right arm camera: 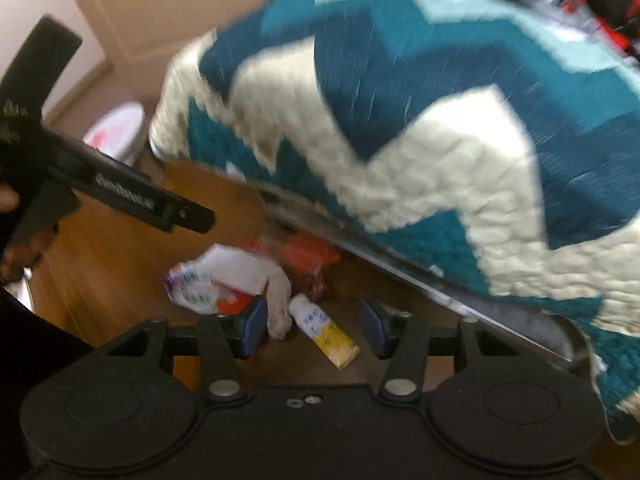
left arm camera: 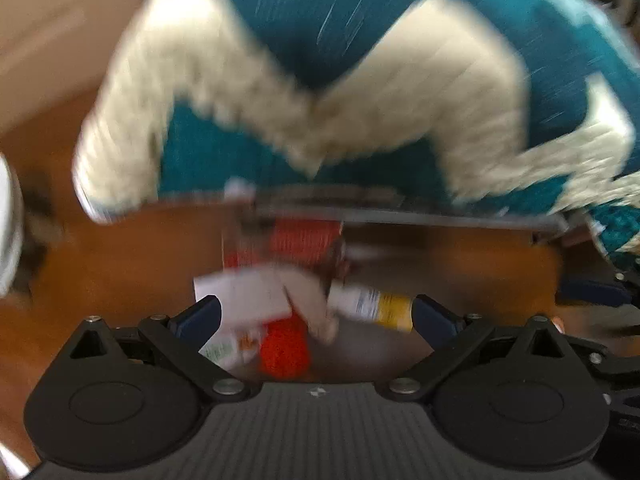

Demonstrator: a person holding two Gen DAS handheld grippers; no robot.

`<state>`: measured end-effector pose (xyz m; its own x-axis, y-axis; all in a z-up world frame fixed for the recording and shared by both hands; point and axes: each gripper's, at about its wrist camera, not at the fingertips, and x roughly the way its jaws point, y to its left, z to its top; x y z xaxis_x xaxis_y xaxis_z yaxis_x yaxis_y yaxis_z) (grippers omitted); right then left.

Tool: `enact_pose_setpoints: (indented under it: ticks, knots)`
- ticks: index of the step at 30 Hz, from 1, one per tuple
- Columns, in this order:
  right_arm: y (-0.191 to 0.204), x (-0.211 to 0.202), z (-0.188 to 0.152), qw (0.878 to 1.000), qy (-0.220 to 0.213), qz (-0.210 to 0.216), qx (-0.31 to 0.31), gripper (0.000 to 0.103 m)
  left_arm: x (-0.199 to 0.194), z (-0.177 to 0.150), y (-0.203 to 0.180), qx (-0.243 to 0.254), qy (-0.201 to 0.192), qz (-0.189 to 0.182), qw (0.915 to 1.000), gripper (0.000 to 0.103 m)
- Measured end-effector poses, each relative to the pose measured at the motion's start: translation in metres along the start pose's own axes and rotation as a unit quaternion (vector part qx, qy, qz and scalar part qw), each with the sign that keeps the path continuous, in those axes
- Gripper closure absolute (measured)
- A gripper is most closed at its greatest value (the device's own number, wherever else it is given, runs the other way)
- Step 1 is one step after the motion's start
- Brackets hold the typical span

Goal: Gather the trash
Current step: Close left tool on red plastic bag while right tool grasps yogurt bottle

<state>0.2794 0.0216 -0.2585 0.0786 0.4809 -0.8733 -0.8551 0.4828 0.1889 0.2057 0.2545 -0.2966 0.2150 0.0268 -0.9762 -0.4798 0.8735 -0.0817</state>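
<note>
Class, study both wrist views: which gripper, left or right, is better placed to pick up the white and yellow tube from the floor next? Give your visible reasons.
Probably the right gripper: it is open, and the white and yellow tube lies between its fingers. In the left gripper's view, the tube sits off-centre near one finger.

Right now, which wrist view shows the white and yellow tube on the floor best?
The right wrist view: the tube lies whole on the wood floor between the open right claw fingers. In the left wrist view it is blurred, its white end partly hidden behind crumpled tissue.
</note>
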Motion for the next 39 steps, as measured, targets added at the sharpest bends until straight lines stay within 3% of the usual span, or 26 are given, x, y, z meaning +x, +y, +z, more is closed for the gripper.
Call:
enact_pose_setpoints:
  ticks: [2, 8, 21, 26, 28, 30, 32, 39]
  knots:
    - [-0.002, 0.028, -0.003, 1.000, 0.024, 0.007, -0.014, 0.052, 0.025, 0.001, 0.007, -0.007, 0.038, -0.005, 0.9992, 0.001]
    - [-0.001, 0.107, -0.013, 0.994, 0.088, 0.016, -0.070, 0.052, 0.096, -0.005, 0.006, 0.068, 0.099, 0.009, 0.9927, 0.001]
    - [0.010, 0.234, -0.036, 0.969, 0.170, 0.014, -0.179, 0.052, 0.228, -0.040, 0.035, 0.052, 0.189, 0.011, 0.9805, 0.002]
    - [0.015, 0.264, -0.040, 0.962, 0.176, 0.005, -0.207, 0.052, 0.251, -0.050, 0.037, 0.044, 0.206, 0.008, 0.9776, 0.005]
    - [0.017, 0.273, -0.042, 0.960, 0.178, 0.000, -0.217, 0.052, 0.257, -0.053, 0.037, 0.046, 0.209, 0.007, 0.9769, 0.011]
    - [0.020, 0.283, -0.044, 0.957, 0.182, -0.002, -0.227, 0.052, 0.262, -0.056, 0.038, 0.040, 0.216, 0.005, 0.9756, 0.027]
    - [0.023, 0.291, -0.046, 0.955, 0.184, -0.007, -0.233, 0.052, 0.267, -0.060, 0.038, 0.037, 0.222, 0.005, 0.9743, 0.035]
    - [0.019, 0.297, -0.046, 0.961, 0.196, -0.001, -0.196, 0.057, 0.263, -0.064, 0.035, 0.038, 0.219, 0.005, 0.9750, 0.041]
